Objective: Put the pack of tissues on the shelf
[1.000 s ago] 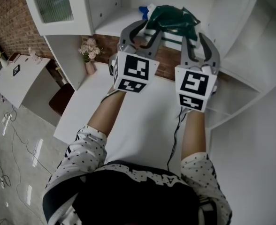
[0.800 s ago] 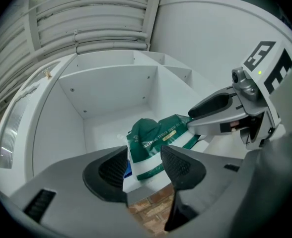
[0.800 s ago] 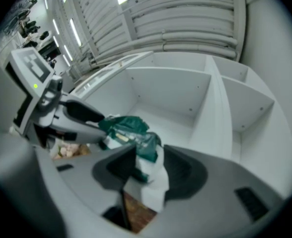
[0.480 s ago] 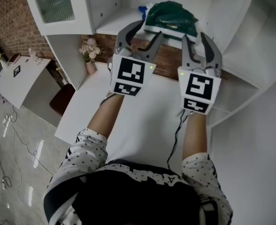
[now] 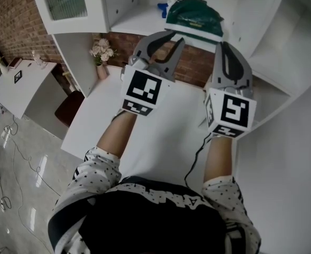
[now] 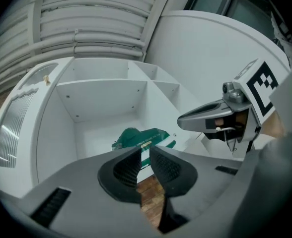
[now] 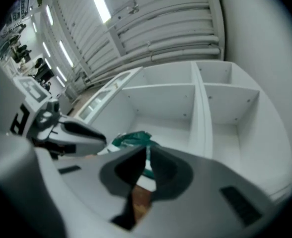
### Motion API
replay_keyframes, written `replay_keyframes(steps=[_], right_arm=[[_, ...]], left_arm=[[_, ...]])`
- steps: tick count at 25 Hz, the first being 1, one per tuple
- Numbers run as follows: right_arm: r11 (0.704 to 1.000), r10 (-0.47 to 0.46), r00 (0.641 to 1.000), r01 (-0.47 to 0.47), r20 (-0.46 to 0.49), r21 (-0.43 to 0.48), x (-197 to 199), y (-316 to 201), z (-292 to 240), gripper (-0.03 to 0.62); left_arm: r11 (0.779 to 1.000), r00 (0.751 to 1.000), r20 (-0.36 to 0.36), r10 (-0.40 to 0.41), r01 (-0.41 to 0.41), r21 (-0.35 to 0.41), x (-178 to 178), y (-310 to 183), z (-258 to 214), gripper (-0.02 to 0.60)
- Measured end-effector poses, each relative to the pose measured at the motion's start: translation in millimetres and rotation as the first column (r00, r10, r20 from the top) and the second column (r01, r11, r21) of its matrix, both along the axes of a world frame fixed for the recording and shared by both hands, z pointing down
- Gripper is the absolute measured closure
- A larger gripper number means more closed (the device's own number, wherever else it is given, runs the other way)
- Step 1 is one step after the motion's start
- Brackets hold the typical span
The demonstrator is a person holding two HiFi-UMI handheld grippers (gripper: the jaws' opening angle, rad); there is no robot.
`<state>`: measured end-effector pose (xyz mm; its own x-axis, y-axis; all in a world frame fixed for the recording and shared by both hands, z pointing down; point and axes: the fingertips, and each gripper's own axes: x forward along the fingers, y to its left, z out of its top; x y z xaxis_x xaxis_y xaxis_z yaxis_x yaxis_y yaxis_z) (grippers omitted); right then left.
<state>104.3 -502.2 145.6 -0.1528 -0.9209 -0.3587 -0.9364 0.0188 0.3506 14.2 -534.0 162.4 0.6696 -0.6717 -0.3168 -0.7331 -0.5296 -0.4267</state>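
The green pack of tissues (image 5: pixel 193 15) lies flat on the white shelf (image 5: pixel 139 23), with nothing touching it. It also shows in the left gripper view (image 6: pixel 141 137) and the right gripper view (image 7: pixel 132 139), beyond the jaws. My left gripper (image 5: pixel 175 37) hangs just below and in front of the shelf edge. Its jaws are closing, a narrow gap still shows, and nothing is between them (image 6: pixel 145 155). My right gripper (image 5: pixel 225 49) is lower and to the right, its jaws closing and nearly touching, empty (image 7: pixel 147 151).
A blue object (image 5: pixel 163 7) sits behind the pack on the same shelf. Shelf dividers and more compartments (image 5: pixel 272 57) stand to the right. Below are a white table (image 5: pixel 161 131), a vase of flowers (image 5: pixel 101 54), a brick wall and a black cable (image 5: pixel 195 157).
Both grippers let go of the pack, opened wide, then drew back down from the shelf while closing. The pack stays on the shelf.
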Motion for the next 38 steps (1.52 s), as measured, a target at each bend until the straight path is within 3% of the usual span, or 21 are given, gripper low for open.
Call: replay_keyframes(steps=[4, 13, 20, 26, 38], right_arm=[[0.999, -0.038, 0.999, 0.038, 0.012, -0.012, -6, 13, 4, 0.554], [0.991, -0.101, 0.993, 0.106, 0.063, -0.078, -11, 39, 34, 0.559], [0.978, -0.164, 0.975, 0.181, 0.153, -0.107, -12, 50, 62, 0.559], [0.969, -0.162, 0.963, 0.197, 0.216, -0.15, -6, 47, 88, 0.56], [0.956, -0.207, 0.949, 0.248, 0.237, -0.16, -17, 48, 96, 0.563]], left_arm=[[0.999, 0.999, -0.002, 0.04, -0.04, -0.015, 4, 13, 6, 0.54], [0.99, 0.993, -0.067, 0.098, -0.104, -0.096, -11, 42, 20, 0.546], [0.987, 0.995, -0.077, 0.058, -0.069, -0.148, -31, 52, 42, 0.546], [0.979, 0.997, -0.079, -0.017, 0.001, -0.203, -60, 48, 61, 0.546], [0.975, 0.998, -0.038, -0.052, 0.042, -0.22, -67, 52, 70, 0.546]])
